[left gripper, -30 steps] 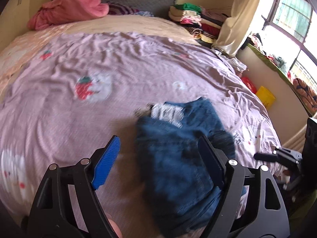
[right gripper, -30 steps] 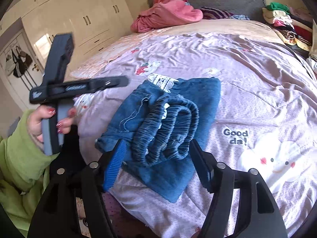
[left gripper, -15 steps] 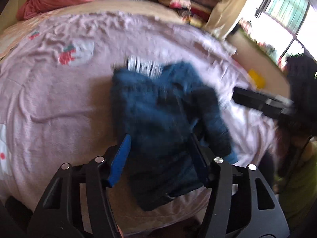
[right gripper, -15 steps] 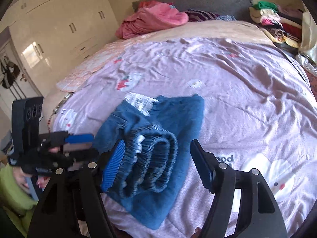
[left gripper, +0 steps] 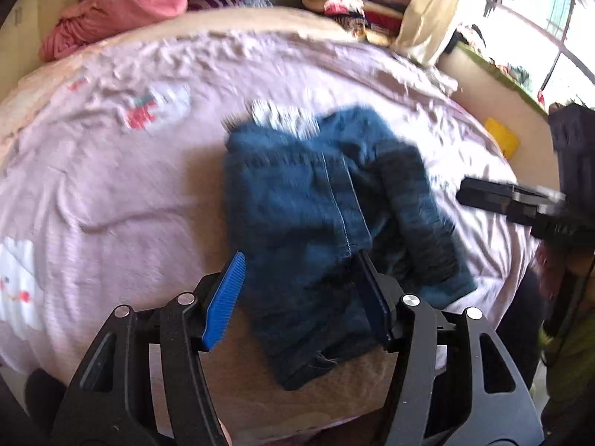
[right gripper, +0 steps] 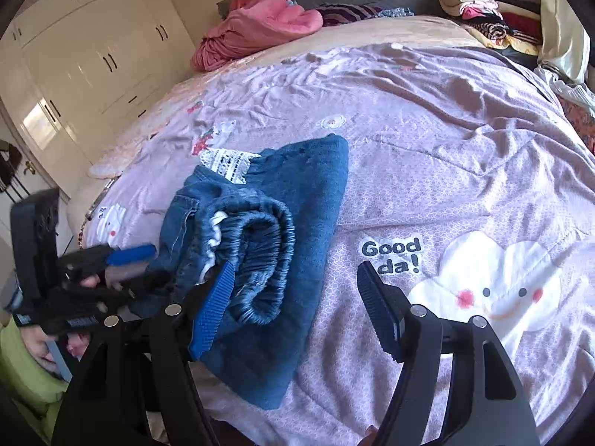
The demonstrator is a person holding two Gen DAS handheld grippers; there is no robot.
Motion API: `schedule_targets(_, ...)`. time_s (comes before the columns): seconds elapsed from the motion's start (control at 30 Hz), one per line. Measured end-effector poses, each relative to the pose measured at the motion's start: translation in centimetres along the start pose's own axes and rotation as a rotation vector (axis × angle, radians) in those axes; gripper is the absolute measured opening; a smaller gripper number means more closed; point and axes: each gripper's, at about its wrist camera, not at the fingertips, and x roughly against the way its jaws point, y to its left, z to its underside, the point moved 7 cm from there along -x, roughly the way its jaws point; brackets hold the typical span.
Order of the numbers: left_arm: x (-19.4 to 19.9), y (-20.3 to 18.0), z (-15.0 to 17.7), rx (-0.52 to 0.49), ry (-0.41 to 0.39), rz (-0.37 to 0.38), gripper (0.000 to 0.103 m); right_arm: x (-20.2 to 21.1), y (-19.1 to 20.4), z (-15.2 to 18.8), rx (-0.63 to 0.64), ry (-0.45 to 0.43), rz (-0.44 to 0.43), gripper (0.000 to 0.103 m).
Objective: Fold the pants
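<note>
The blue denim pants (left gripper: 316, 223) lie in a folded bundle near the front edge of the bed, also in the right wrist view (right gripper: 267, 245), with the elastic waistband (right gripper: 260, 245) rolled on top and a white lace trim (right gripper: 227, 163) at the far end. My left gripper (left gripper: 301, 293) is open, its jaws astride the near end of the bundle. It shows from the side in the right wrist view (right gripper: 122, 264). My right gripper (right gripper: 293, 308) is open and empty just over the bundle's right edge; it shows in the left wrist view (left gripper: 494, 200).
A lilac quilt (right gripper: 446, 130) with cartoon prints covers the bed. A pink blanket (right gripper: 256, 26) lies at the headboard. Stacked folded clothes (right gripper: 483, 11) sit at the far right. White wardrobes (right gripper: 85, 59) stand left. A yellow object (left gripper: 502, 141) lies beside the bed.
My left gripper has swung from beside the bed to over the near end of the pants. My right gripper has drawn back and shifted right of the bundle. The pants have not moved.
</note>
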Motion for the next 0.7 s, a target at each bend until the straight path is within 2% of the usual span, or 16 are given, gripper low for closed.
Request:
schedule_targets(0.1,0.8,1.5,-0.8,0.045,-0.014,-0.005,0.063,0.5,0.2,0.1,0.007,-0.009,-0.002,0.076)
schedule_targets(0.23,0.8,3.7,-1.1,0.124,-0.008,-0.014,0.068,0.6,0.4,0.3,0.003,-0.012,0.001,0.076)
schedule_targets(0.3,0.8,4.1,-1.3,0.144,-0.009,-0.011,0.077,0.6,0.3,0.4,-0.004,-0.009,0.003,0.076)
schedule_targets(0.57,-0.7,2.9,-1.1,0.149,0.025,0.018,0.089,-0.1,0.1,0.9,-0.024,0.007,0.019,0.077)
schedule_targets(0.7,-1.8,2.1,-1.1,0.138,0.039,0.018,0.090,-0.7,-0.2,0.9,-0.030,0.019,0.026,0.077)
